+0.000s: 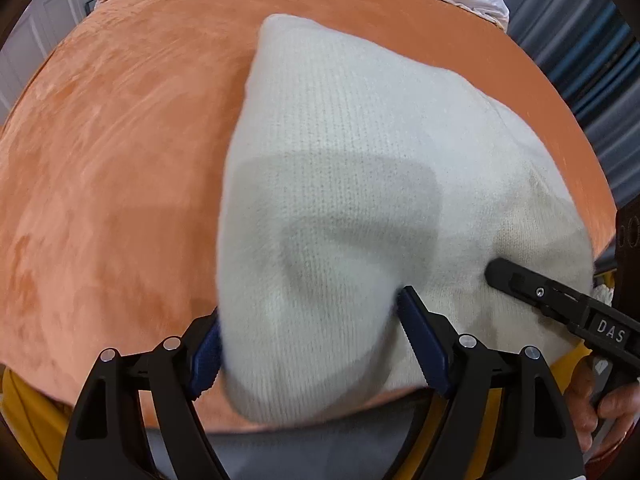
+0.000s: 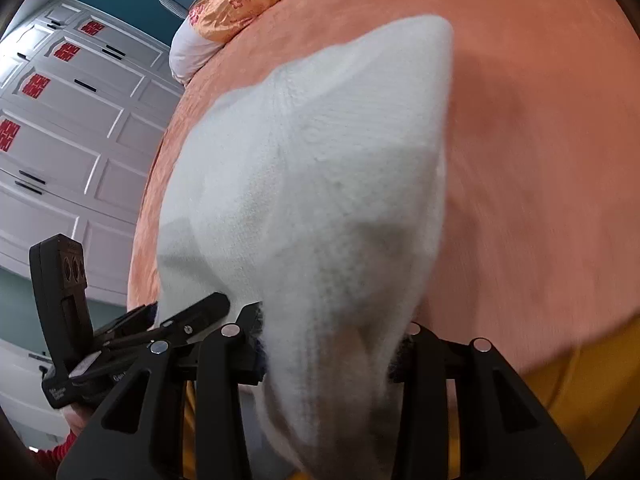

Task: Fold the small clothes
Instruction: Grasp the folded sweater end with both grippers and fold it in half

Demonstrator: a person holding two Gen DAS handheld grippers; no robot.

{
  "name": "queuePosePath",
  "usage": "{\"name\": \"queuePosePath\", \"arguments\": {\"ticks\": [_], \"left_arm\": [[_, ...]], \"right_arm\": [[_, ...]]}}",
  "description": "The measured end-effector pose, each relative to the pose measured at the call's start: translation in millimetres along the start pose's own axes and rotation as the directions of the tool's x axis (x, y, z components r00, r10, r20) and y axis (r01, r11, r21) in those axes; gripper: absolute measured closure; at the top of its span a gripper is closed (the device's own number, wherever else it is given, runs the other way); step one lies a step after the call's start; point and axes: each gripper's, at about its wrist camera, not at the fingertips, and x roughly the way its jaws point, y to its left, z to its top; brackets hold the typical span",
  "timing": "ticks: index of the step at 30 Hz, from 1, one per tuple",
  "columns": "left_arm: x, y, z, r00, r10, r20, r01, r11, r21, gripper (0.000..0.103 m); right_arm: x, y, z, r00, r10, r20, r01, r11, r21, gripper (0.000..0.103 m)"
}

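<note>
Both grippers, left (image 1: 308, 340) and right (image 2: 332, 340), pinched the white knit garment (image 1: 352, 152) (corners only); a loose pinch risked dropping it onto the orange bedspread (image 1: 120, 140).

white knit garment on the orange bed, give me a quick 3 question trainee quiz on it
1. True or false: the white knit garment lies on an orange bedspread.
2. Which gripper has cloth between its fingers? A) the left gripper only B) the right gripper only C) both
3. Fill in: behind the bed in the right wrist view stands a white ____ with red decorations.

Key: 1 true; 2 C; 3 wardrobe
</note>
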Motion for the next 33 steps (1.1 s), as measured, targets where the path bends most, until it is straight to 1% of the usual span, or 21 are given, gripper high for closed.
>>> {"name": "queuePosePath", "arguments": {"ticks": [2, 5, 6, 7, 8, 9, 10, 13, 14, 15, 16, 17, 18, 20, 21, 24, 27, 28, 30, 32, 33], "left_arm": [[-6.2, 3.6, -1.2, 1.000, -0.001, 0.017, 0.001, 1.000, -0.015, 0.027], [1.5, 9.2, 8.5, 1.000, -0.020, 0.014, 0.020, 0.999, -0.036, 0.024], [7.8, 9.3, 13.3, 1.000, -0.025, 0.005, 0.025, 0.999, -0.039, 0.020], [13.3, 7.8, 19.5, 0.999, -0.040, 0.002, 0.040, 0.998, -0.042, 0.017], [18.2, 9.1, 24.0, 0.998, -0.059, 0.003, 0.059, 0.997, -0.048, 0.012], [21.3, 11.6, 26.2, 0.997, -0.071, 0.005, 0.071, 0.996, -0.057, 0.009], [26.6, 15.3, 30.5, 0.994, -0.105, 0.011, 0.106, 0.991, -0.076, 0.008], [41.2, 25.9, 37.0, 0.980, -0.201, 0.016, 0.201, 0.973, -0.113, 0.007], [42.5, 27.3, 37.3, 0.976, -0.215, 0.023, 0.216, 0.969, -0.122, 0.007], [42.2, 27.3, 37.5, 0.975, -0.221, 0.033, 0.224, 0.967, -0.120, 0.012], [39.4, 24.5, 36.8, 0.976, -0.214, 0.041, 0.217, 0.971, -0.105, 0.016], [34.9, 21.9, 35.9, 0.978, -0.202, 0.051, 0.206, 0.974, -0.091, 0.024], [29.6, 19.9, 33.5, 0.978, -0.201, 0.062, 0.205, 0.975, -0.082, 0.034], [12.2, 19.7, 30.7, 0.971, -0.219, 0.099, 0.226, 0.972, -0.066, 0.046], [2.7, 22.9, 30.8, 0.964, -0.240, 0.115, 0.249, 0.966, -0.074, 0.050], [-20.8, 35.9, 34.4, 0.949, -0.268, 0.164, 0.288, 0.951, -0.112, 0.051], [-51.5, 56.1, 39.5, 0.929, -0.288, 0.234, 0.324, 0.937, -0.129, 0.052], [-66.2, 65.0, 41.6, 0.919, -0.289, 0.269, 0.332, 0.934, -0.129, 0.052], [-91.6, 77.4, 45.7, 0.904, -0.274, 0.329, 0.326, 0.939, -0.113, 0.052], [-120.9, 92.0, 49.6, 0.883, -0.243, 0.401, 0.301, 0.950, -0.086, 0.051], [-128.2, 97.0, 50.1, 0.877, -0.231, 0.422, 0.288, 0.954, -0.077, 0.051]], "right_arm": [[-3.2, -3.5, -4.6, 1.000, 0.001, -0.004, -0.001, 1.000, 0.004, 0.068], [-0.2, -9.2, 0.2, 1.000, 0.020, -0.018, -0.020, 0.999, 0.026, 0.066], [3.0, -9.8, 4.8, 1.000, 0.012, -0.021, -0.012, 1.000, 0.029, 0.062], [6.9, -10.3, 9.8, 1.000, 0.006, -0.020, -0.006, 0.999, 0.035, 0.055], [9.8, -11.0, 13.0, 1.000, 0.005, -0.018, -0.004, 0.999, 0.040, 0.051], [15.4, -12.0, 18.0, 1.000, 0.008, -0.013, -0.008, 0.999, 0.050, 0.045], [19.4, -12.7, 21.4, 1.000, 0.014, -0.006, -0.014, 0.998, 0.056, 0.041], [28.1, -17.7, 31.1, 0.998, 0.048, 0.026, -0.050, 0.996, 0.079, 0.037], [30.7, -19.3, 33.9, 0.997, 0.066, 0.031, -0.069, 0.993, 0.093, 0.037], [32.9, -20.5, 37.5, 0.996, 0.082, 0.031, -0.085, 0.991, 0.105, 0.040], [33.5, -18.9, 39.6, 0.996, 0.090, 0.024, -0.092, 0.991, 0.102, 0.048], [30.9, -13.9, 41.3, 0.996, 0.086, 0.021, -0.087, 0.993, 0.080, 0.053], [27.4, -7.9, 42.1, 0.997, 0.079, 0.024, -0.080, 0.995, 0.053, 0.061], [17.0, 9.9, 45.2, 0.998, 0.051, 0.039, -0.051, 0.999, -0.014, 0.065], [10.5, 22.4, 46.8, 0.998, 0.038, 0.054, -0.035, 0.998, -0.048, 0.066], [-6.5, 59.6, 51.8, 0.993, 0.057, 0.104, -0.044, 0.992, -0.122, 0.067], [-21.3, 104.6, 57.8, 0.984, 0.084, 0.155, -0.050, 0.976, -0.212, 0.067], [-25.7, 120.8, 60.2, 0.980, 0.097, 0.171, -0.053, 0.968, -0.246, 0.067], [-32.1, 149.7, 64.9, 0.973, 0.125, 0.195, -0.061, 0.950, -0.306, 0.067], [-36.2, 177.1, 70.4, 0.962, 0.166, 0.219, -0.078, 0.928, -0.365, 0.067], [-33.2, 192.2, 73.9, 0.955, 0.191, 0.227, -0.091, 0.917, -0.388, 0.067]]}}
